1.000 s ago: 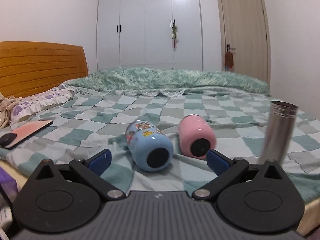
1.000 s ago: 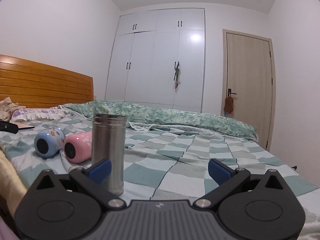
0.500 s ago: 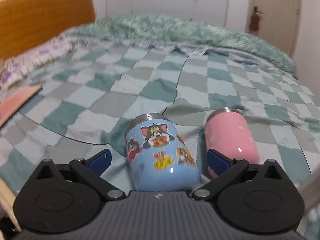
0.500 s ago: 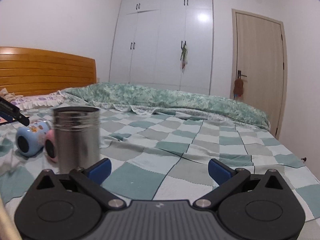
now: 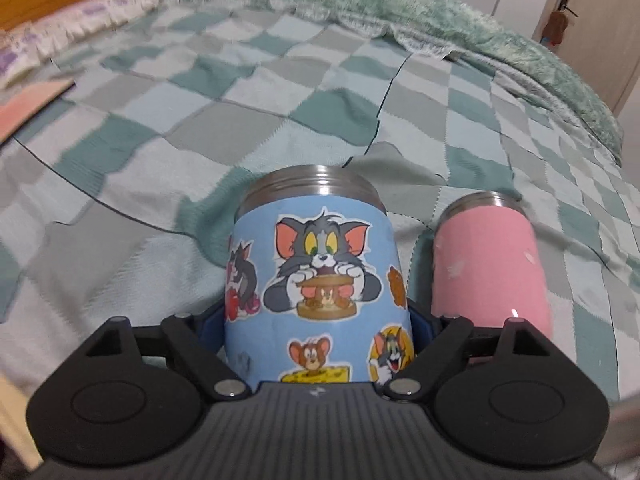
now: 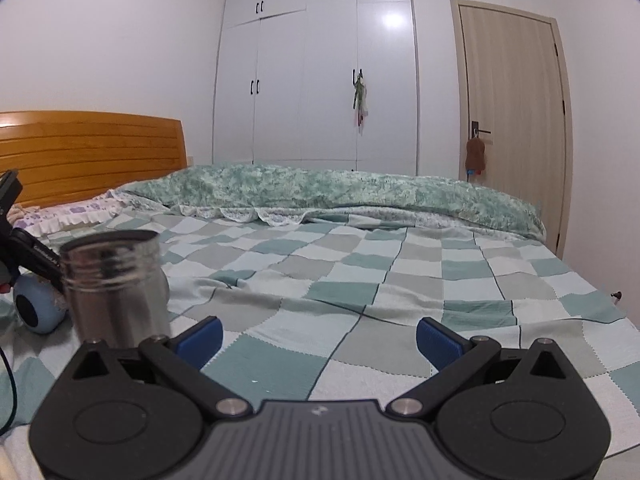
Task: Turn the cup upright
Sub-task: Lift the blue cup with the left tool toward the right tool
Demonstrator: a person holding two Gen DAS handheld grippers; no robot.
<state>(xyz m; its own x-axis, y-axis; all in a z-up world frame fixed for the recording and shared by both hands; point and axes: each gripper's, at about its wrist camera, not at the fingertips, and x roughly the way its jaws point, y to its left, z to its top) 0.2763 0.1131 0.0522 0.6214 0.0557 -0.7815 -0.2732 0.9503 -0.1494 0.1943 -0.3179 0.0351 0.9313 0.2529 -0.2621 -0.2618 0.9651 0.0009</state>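
Right wrist view: checkered bedspread (image 6: 360,280), wooden headboard (image 6: 92,152), seemingly white wardrobe (image 6: 316,72).

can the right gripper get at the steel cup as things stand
Probably yes. The right gripper is open and empty, and the steel cup stands upright just left of its left finger, nothing between them. A short sideways shift should do.

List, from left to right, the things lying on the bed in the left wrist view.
Pink flat item at the bed's edge → blue cartoon cup, held between the fingers of the left hand-held gripper → pink cup.
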